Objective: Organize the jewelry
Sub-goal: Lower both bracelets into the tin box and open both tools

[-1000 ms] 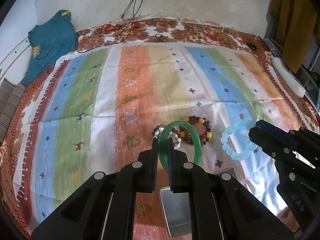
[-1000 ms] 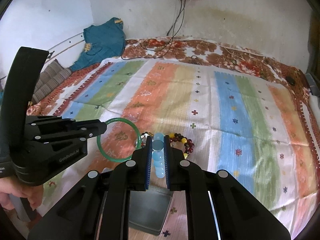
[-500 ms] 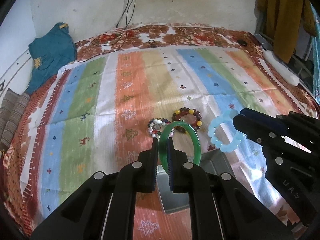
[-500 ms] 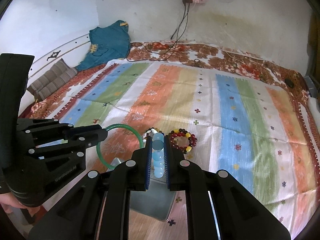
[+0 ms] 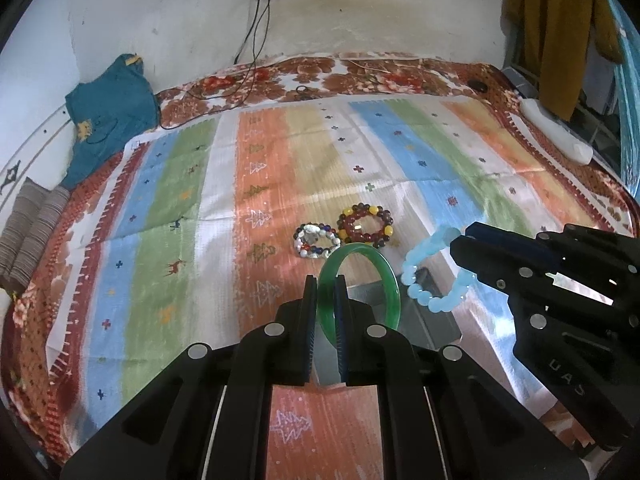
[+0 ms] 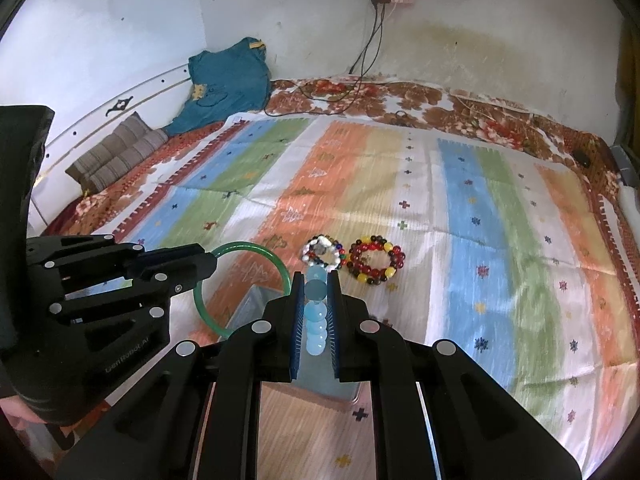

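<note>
1. Left claw (image 5: 325, 280) is clamped tight on the rim of a green bangle (image 5: 386, 276), which stands on edge out past the fingertips, lifted above a grey metal tray (image 5: 436, 316) on the bed.
2. From the right wrist view the same left claw (image 6: 208, 262) comes in from the left, with the green bangle (image 6: 244, 246) ringed out in front of it over the near corner of the tray (image 6: 248, 304).
3. Just beyond the bangle, a small mixed-bead bracelet (image 5: 316, 240) lies flat on the striped cloth (image 5: 160, 208) that covers the bed, touching or nearly touching a red-and-yellow bead bracelet (image 5: 365, 225) to its right.
4. Right of these hangs a pale blue bead bracelet (image 5: 430, 270), pinched at one side by the right claw (image 5: 458, 240), which reaches in from the right edge.
5. In the right wrist view the right claw (image 6: 316, 280) is closed on the pale blue bracelet (image 6: 315, 316), its beads stacked in a line between the two blue pads, above the tray.
6. A teal garment (image 6: 226, 80) lies at the far left of the bed by the wall.
</note>
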`<state>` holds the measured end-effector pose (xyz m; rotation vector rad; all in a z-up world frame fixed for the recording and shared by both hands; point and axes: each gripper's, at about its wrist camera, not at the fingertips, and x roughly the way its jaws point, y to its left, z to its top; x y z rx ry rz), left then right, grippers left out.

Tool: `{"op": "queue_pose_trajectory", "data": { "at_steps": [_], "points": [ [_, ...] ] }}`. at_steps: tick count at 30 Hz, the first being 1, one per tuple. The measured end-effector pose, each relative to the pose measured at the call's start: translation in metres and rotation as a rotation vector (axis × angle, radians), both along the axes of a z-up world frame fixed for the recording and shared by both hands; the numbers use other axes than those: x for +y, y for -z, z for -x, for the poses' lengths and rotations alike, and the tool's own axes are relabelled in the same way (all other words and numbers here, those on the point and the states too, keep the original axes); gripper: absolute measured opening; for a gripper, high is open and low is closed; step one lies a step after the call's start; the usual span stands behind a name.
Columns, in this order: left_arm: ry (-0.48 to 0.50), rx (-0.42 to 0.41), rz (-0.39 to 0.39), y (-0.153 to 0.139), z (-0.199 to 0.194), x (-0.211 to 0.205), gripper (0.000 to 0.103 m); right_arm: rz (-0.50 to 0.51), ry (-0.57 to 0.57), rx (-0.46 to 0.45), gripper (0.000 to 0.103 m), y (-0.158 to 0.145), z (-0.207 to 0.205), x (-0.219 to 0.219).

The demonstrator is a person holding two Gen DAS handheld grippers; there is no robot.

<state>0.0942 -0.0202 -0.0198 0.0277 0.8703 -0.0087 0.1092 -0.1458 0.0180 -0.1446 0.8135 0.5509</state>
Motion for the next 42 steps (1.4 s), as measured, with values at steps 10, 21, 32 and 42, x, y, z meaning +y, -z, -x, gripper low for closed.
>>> {"op": "queue_pose_trajectory", "data": {
  "at_steps": [10,21,32,42],
  "points": [
    [-0.045,0.014,0.015,0.004,0.005,0.004,0.009,-0.008,0.041,0.037,0.012,0.007,0.003,-0.011],
    [-0.102,0.047,0.081,0.010,-0.002,0.027,0.026,0.017,0.104,0.070,0.032,0.016,-0.013,-0.020],
    [-0.110,0.078,0.114,0.017,-0.019,0.036,0.044,0.024,0.132,0.102,0.047,0.022,-0.034,-0.021],
    [-0.138,0.105,0.100,0.029,-0.049,0.045,0.049,0.049,0.142,0.129,0.056,0.031,-0.059,-0.018]
  ]
}}
